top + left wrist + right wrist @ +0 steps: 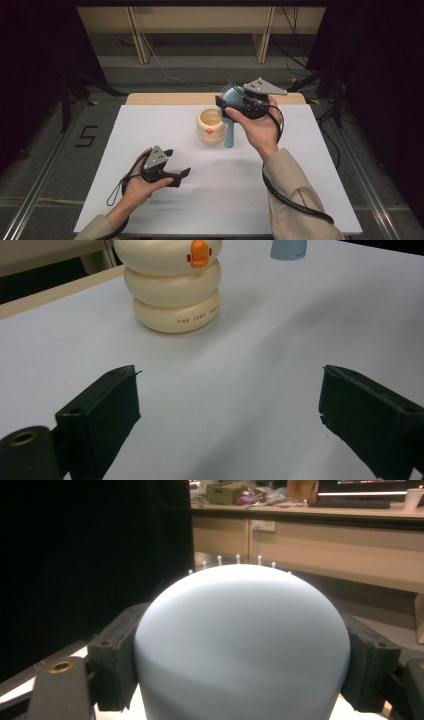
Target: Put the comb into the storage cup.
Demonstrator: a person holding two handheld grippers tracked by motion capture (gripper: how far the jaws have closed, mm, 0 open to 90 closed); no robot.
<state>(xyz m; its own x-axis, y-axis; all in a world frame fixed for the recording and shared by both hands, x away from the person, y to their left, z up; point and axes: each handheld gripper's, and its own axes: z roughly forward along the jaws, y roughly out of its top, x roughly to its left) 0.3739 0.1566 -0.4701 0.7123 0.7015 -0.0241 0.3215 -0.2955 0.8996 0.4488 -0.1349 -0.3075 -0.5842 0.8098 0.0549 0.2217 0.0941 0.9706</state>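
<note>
Item 1, cream holder (211,126): a cup-shaped container built as three stacked rounded rings, with an orange duck-bill detail on its front and a line of small orange lettering on the lowest ring, too small to read. It stands upright on the white table (150,130), near the middle toward the far edge. Its mouth is open at the top; the part of the inside that shows in the high view holds nothing.

Item 2, pale blue hairbrush (231,107): smooth matt plastic, with a domed round head and a straight handle. Thin bristles with small white tips show past the edge of the head; the right gripper view shows the domed back of the head. The brush stands upright, handle end down on the table just beside the holder, on the side toward the right hand. Whether handle and holder touch cannot be told.

Item 3, right hand-held gripper (231,102): held above the far part of the table, its two black jaws clamped on either side of the brush head, pads against the dome.

Item 4, left hand-held gripper (176,167): held low over the near left part of the table, jaws standing wide apart with only bare table between them. It points toward the holder, well apart from it and from the brush.
</note>
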